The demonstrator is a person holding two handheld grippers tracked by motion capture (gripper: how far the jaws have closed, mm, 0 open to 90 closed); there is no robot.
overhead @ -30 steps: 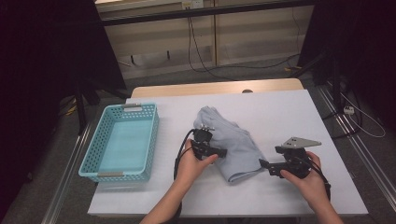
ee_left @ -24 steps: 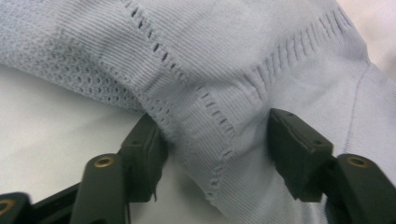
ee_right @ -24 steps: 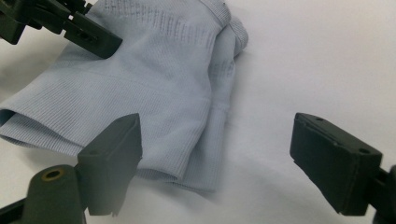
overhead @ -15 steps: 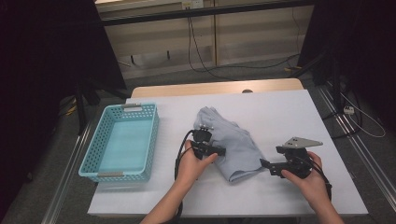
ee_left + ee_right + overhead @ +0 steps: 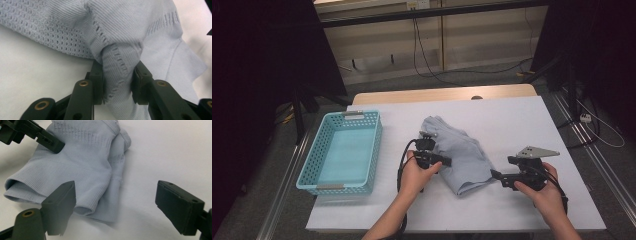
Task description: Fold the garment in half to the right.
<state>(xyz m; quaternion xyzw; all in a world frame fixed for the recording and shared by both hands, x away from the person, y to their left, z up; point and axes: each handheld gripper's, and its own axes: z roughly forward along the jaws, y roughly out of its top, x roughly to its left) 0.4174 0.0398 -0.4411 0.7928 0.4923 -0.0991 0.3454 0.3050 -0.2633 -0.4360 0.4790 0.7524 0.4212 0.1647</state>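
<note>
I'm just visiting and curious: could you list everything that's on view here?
garment: one, light blue-grey knit, crumpled mid-table
basket: one, turquoise, left on the table
table: one, white top
cables: several, dark, on the floor behind
left gripper: one, black, jaws just closed on a fold of the garment
right gripper: one, black, jaws open beside the garment's hem
hands: two, holding the grippers
</note>
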